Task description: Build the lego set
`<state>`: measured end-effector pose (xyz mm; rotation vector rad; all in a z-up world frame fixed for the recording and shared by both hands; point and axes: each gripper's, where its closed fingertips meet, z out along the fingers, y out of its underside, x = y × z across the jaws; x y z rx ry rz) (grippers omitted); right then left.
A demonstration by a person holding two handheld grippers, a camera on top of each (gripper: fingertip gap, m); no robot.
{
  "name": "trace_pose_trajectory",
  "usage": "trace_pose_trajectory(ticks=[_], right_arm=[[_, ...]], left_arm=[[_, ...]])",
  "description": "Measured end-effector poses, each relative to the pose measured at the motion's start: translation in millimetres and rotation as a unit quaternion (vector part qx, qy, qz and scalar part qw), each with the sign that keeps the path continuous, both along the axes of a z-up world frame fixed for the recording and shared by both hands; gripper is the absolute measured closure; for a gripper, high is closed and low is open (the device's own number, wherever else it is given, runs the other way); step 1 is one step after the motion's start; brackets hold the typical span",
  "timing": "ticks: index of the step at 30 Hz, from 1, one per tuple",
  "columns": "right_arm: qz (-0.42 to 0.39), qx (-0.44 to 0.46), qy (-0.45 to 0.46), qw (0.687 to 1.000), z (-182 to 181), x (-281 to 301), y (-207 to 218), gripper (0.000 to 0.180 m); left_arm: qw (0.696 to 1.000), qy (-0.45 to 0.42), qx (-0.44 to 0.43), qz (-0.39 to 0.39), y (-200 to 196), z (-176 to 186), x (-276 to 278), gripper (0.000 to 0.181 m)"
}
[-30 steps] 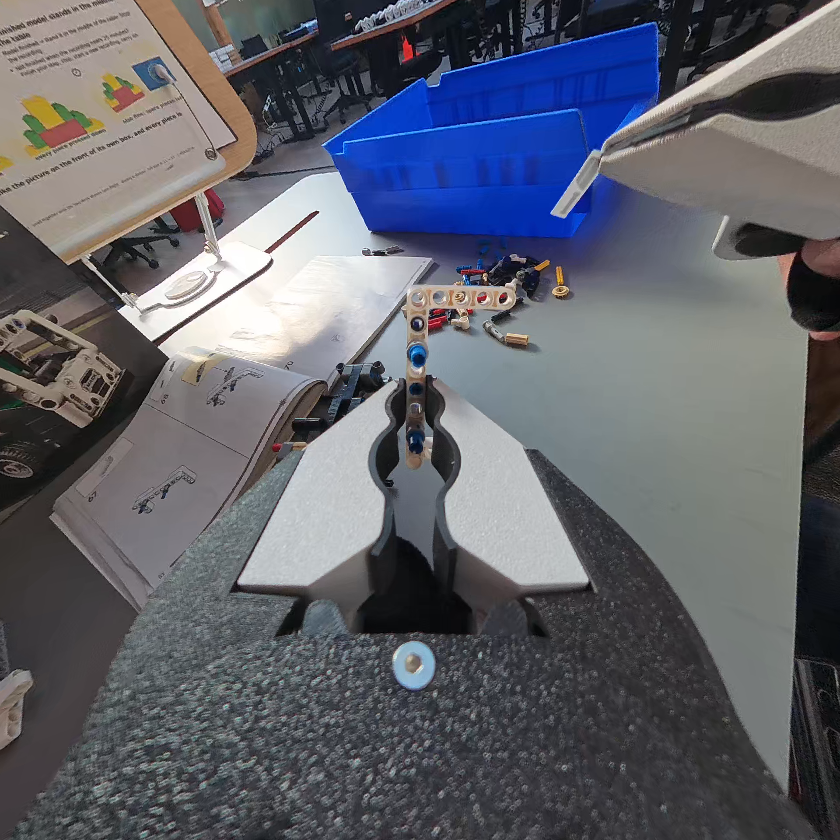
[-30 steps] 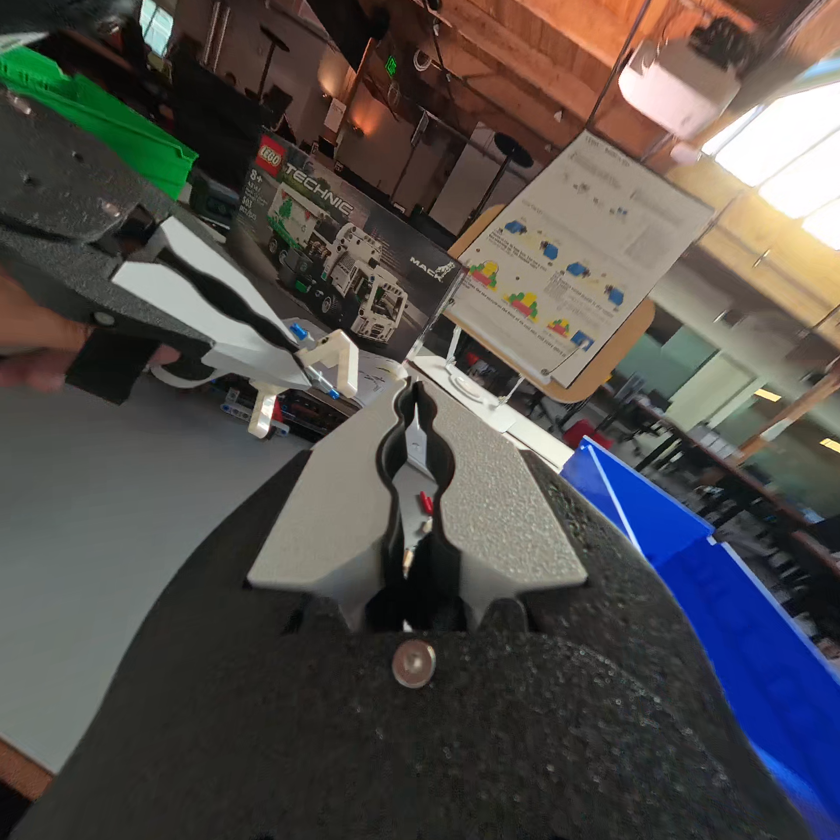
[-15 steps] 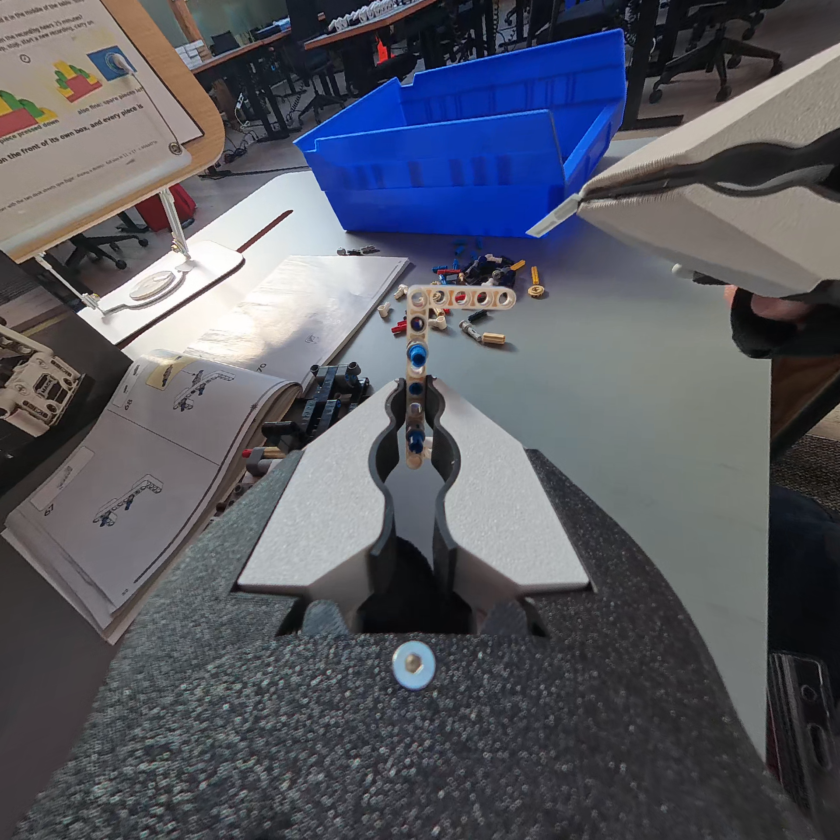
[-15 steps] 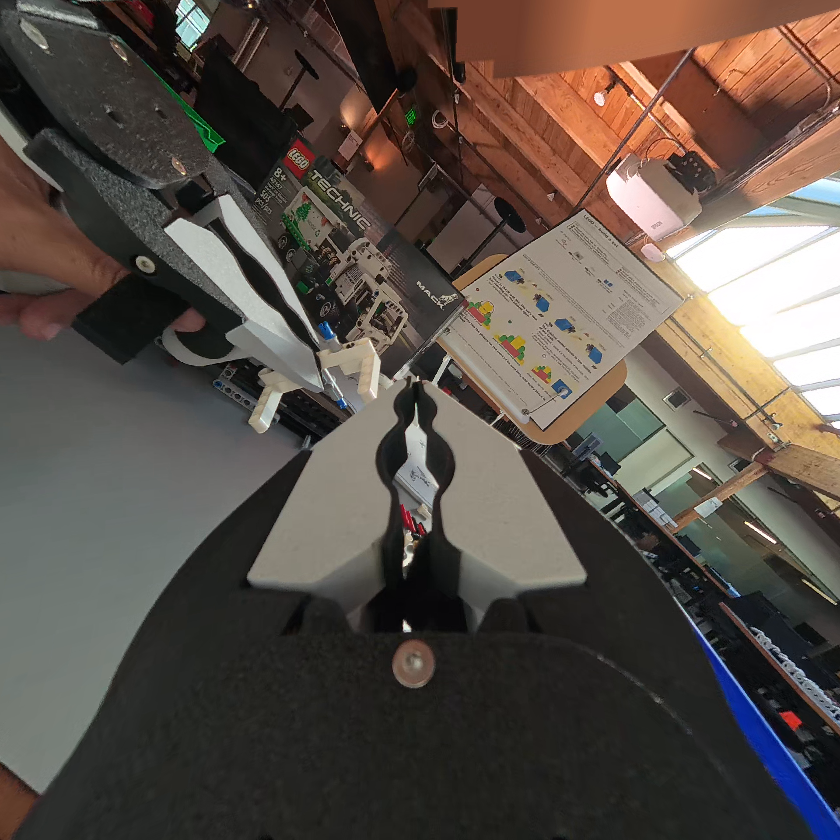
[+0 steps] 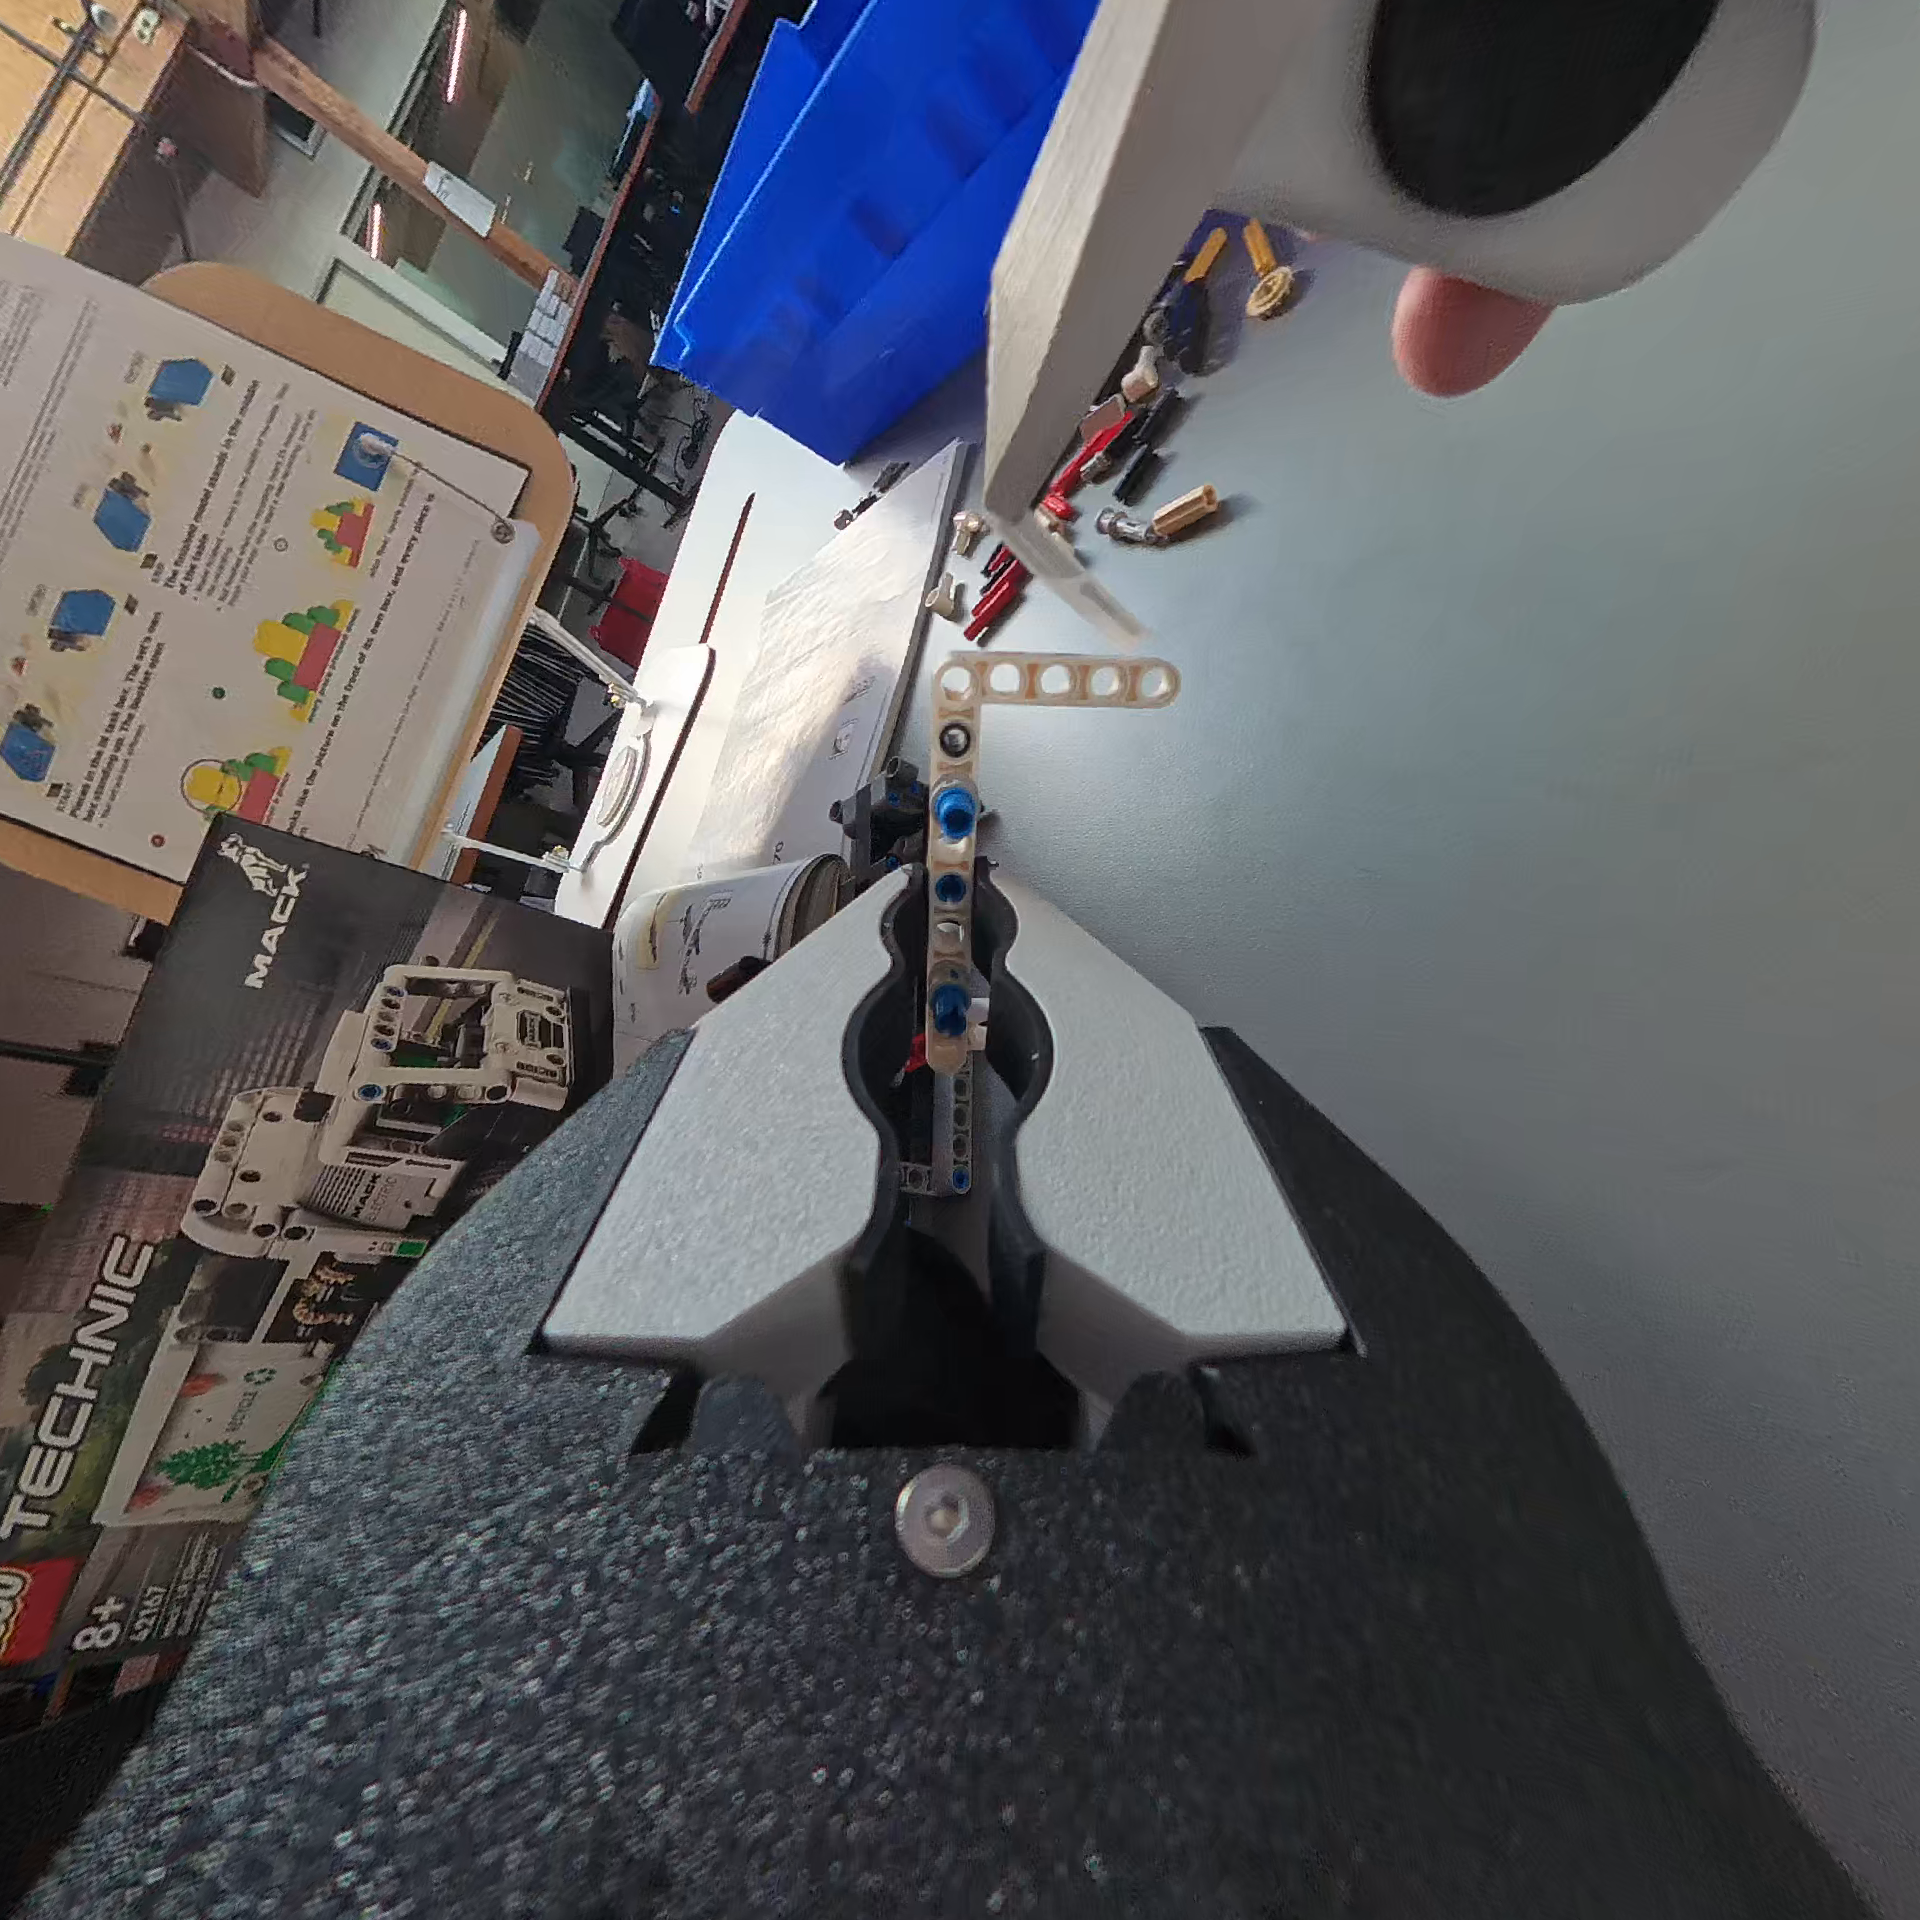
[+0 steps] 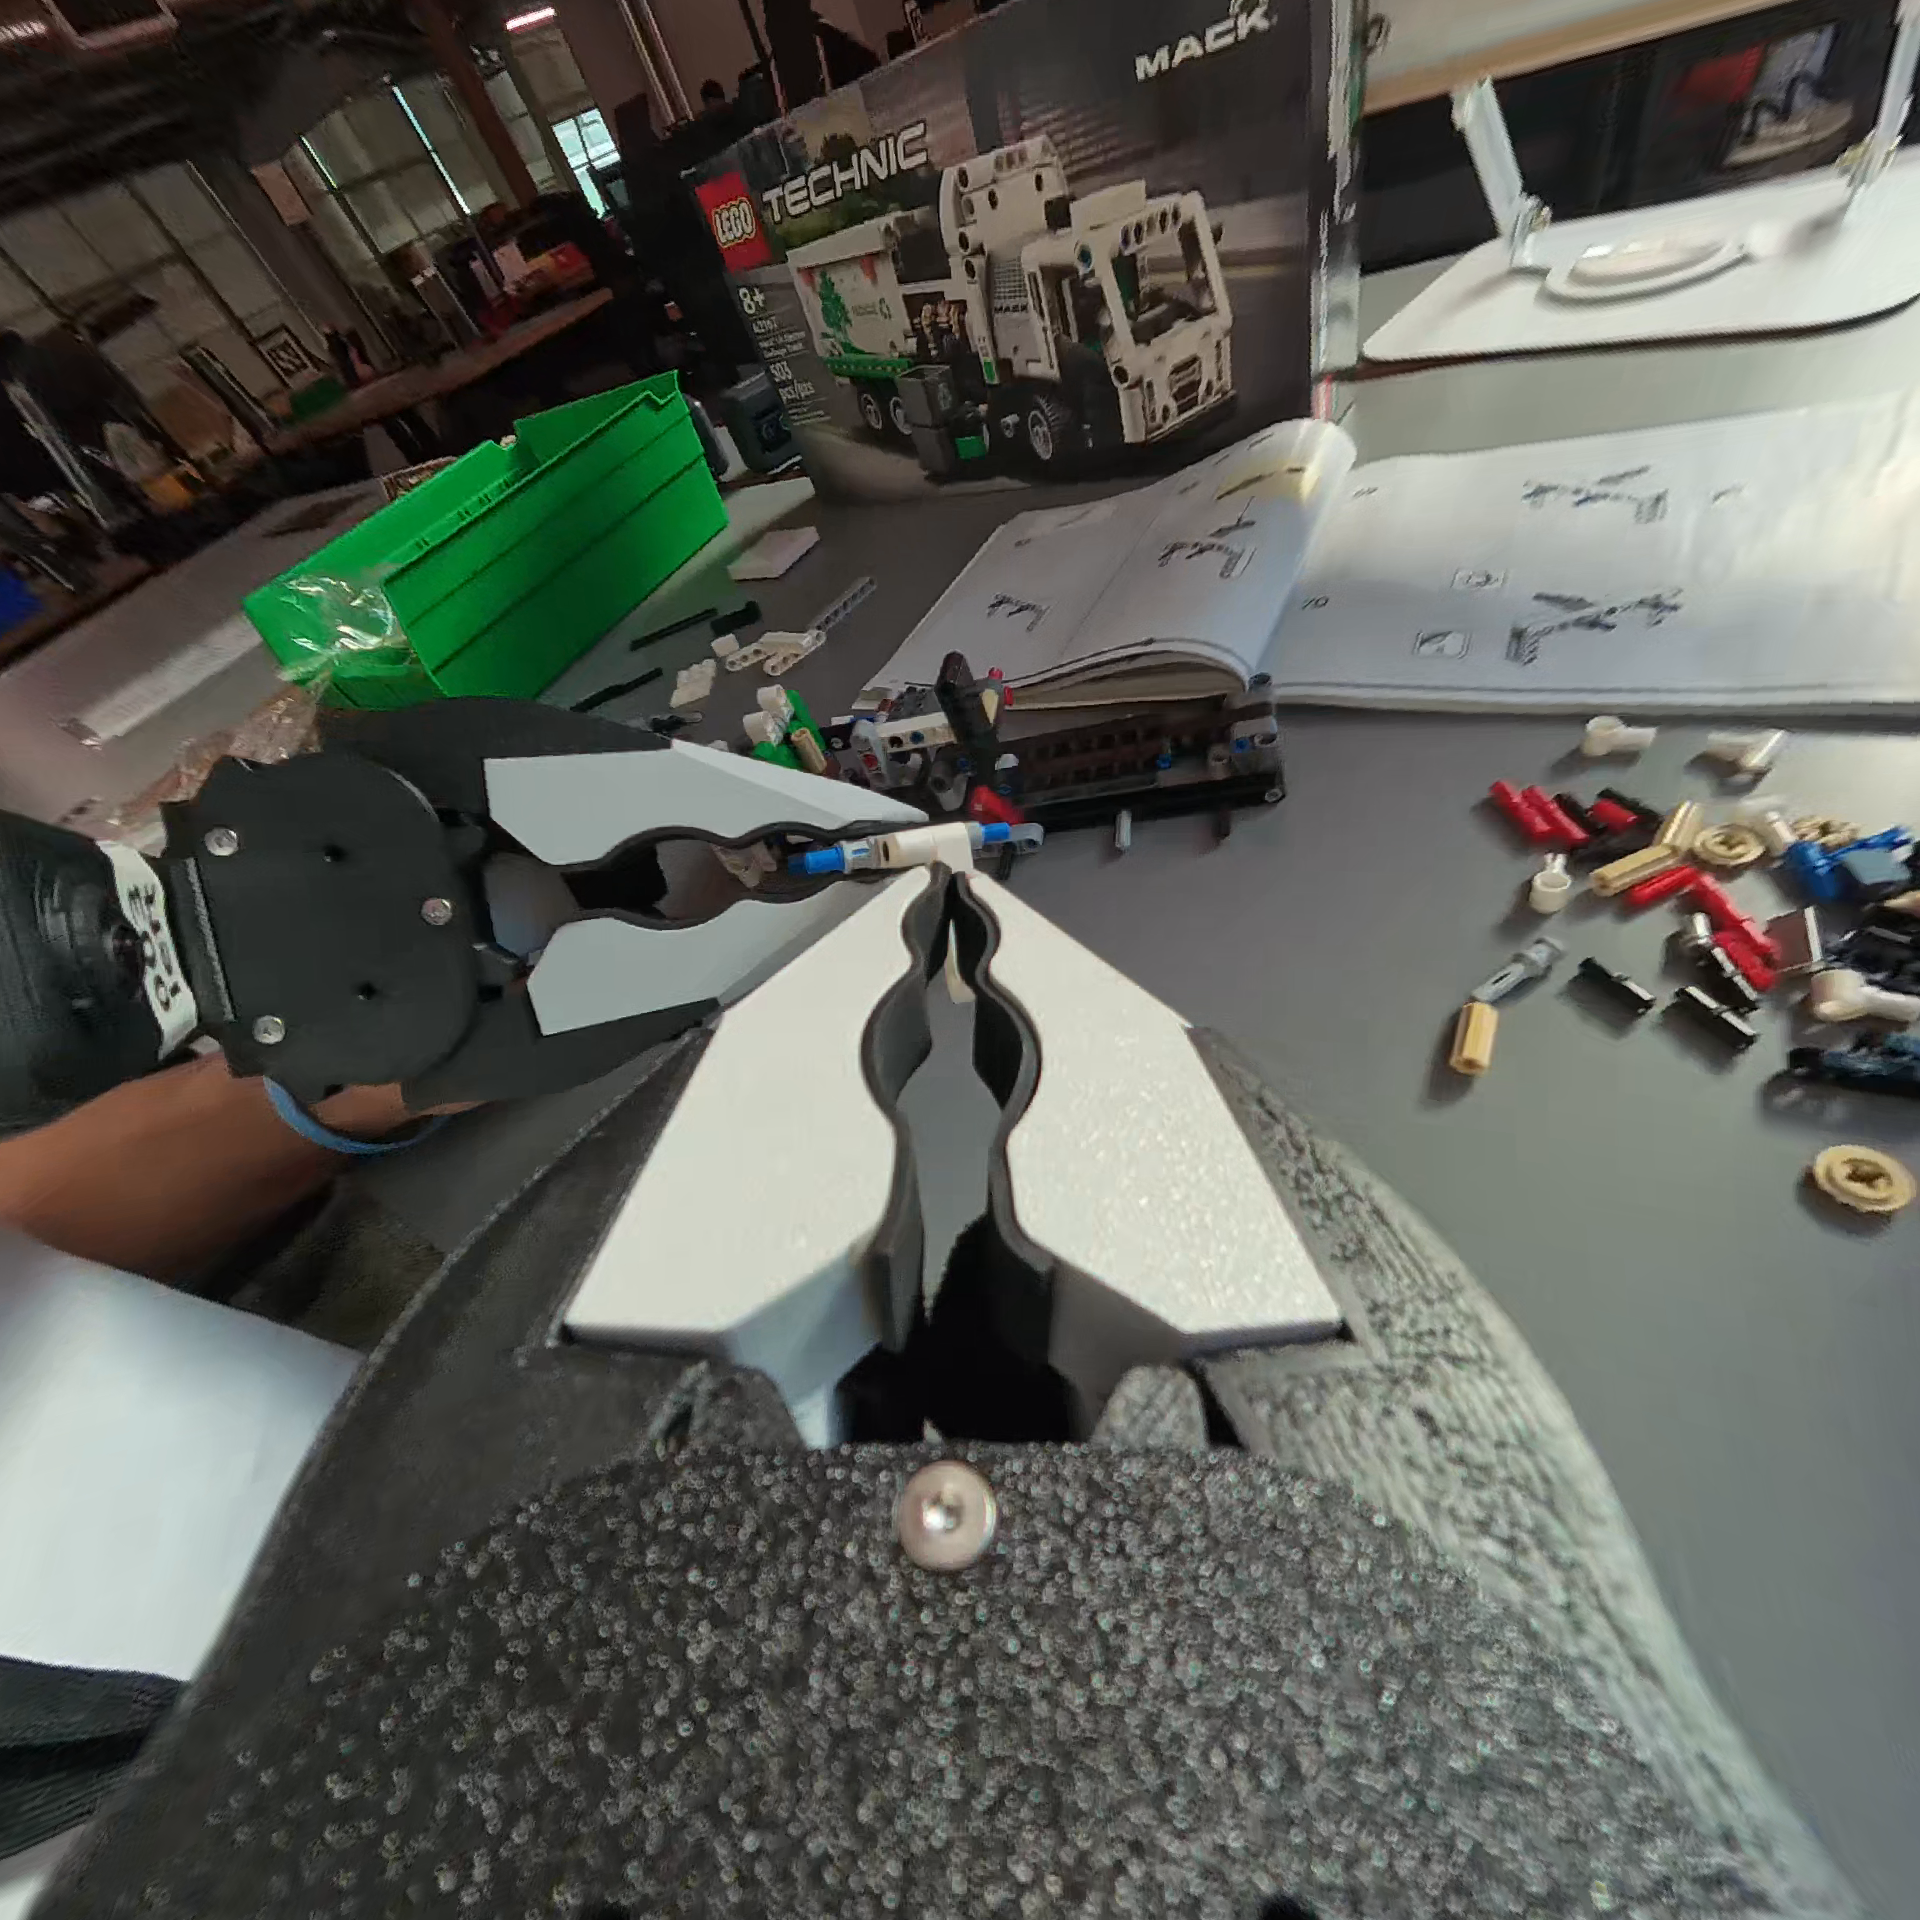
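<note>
My left gripper (image 5: 951, 883) is shut on a white L-shaped beam (image 5: 948, 774) that carries blue pins. The beam's short arm (image 5: 1055, 683) sticks out to the right above the grey table (image 5: 1558, 935). My right gripper (image 6: 951, 878) is shut, with its tips right at that beam (image 6: 914, 847). A white sliver shows through the gap between its fingers. In the left wrist view the right gripper (image 5: 1081, 603) ends just above the short arm. I cannot tell if they touch. The left gripper (image 6: 904, 831) comes in from the left in the right wrist view.
A dark, partly built chassis (image 6: 1091, 758) lies in front of the open instruction booklet (image 6: 1455, 582). Loose pins and connectors (image 6: 1714, 894) are scattered at the right, and a tan gear (image 6: 1863, 1179) lies nearer. The set's box (image 6: 1039, 260), a green bin (image 6: 540, 561) and a blue bin (image 5: 883, 229) stand behind.
The left gripper has rolled over with the beam still in it. The right gripper has swung down from facing the room and brought its tips to the beam's short arm.
</note>
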<state>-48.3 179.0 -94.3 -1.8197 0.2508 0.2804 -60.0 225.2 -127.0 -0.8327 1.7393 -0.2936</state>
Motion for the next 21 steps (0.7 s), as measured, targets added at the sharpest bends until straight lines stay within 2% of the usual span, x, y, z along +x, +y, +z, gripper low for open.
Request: trace_pose_trajectory(ticks=[7, 13, 19, 21], right_arm=[[0.043, -0.056, 0.027, 0.997, -17, 1, -10, 0.18], [0.1, -0.115, 0.081, 0.985, -40, -5, -20, 0.18], [0.102, -0.063, 0.113, 0.986, -18, 15, -33, 0.18], [0.114, -0.069, 0.154, 0.979, -17, 10, -34, 0.18]], left_arm=[[0.998, 0.036, 0.002, -0.06, -14, -13, -3, 0.176], [0.993, 0.053, 0.042, -0.094, -17, -24, -7, 0.176], [0.995, 0.046, 0.0, -0.086, -7, -24, -12, 0.176], [0.996, 0.039, 0.007, -0.074, -4, -22, -12, 0.176]])
